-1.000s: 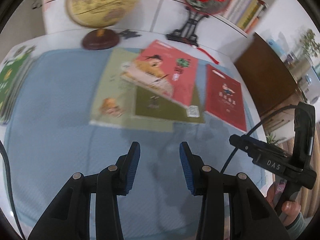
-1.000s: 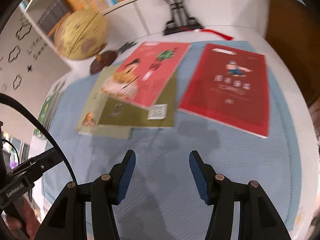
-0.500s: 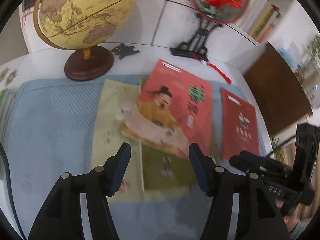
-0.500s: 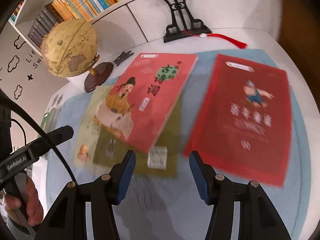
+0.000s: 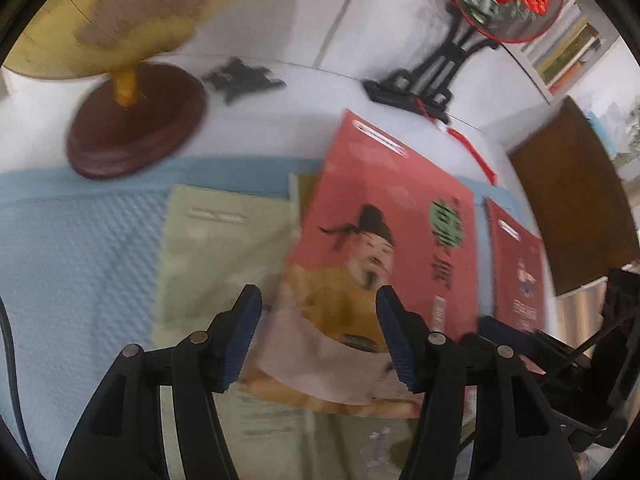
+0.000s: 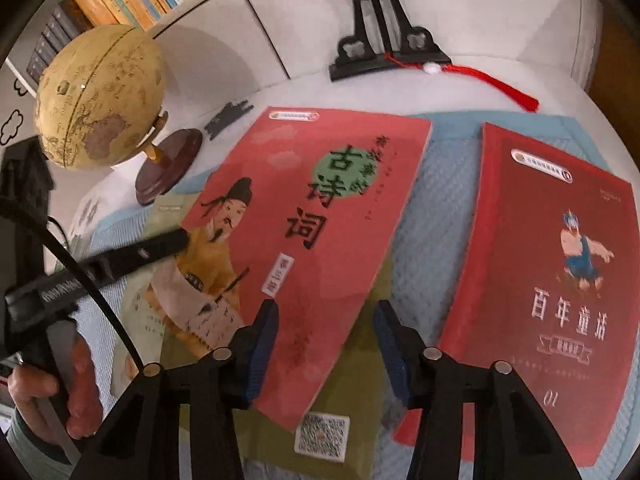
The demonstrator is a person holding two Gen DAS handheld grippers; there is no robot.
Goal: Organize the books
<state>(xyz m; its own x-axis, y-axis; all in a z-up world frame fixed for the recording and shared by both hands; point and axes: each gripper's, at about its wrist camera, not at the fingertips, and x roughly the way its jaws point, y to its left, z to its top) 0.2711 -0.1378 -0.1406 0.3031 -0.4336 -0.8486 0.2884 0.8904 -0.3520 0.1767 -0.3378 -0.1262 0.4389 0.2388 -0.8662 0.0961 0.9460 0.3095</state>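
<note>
Right wrist view showed the right gripper [image 6: 326, 344] just over the near corner of the pink poetry book [image 6: 308, 248], jaws parted but lately narrowing, nothing pinched; the left gripper [image 5: 318, 334] likewise gaped above it. Best approach: catch an overhanging edge. Beyond it stood the globe [image 6: 100, 96]; no containers showed

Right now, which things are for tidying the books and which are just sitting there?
For the job: pink poetry book, dark red storybook, pale green book, olive book.

Just lying about: globe, fan stand, red tassel, blue mat.
</note>
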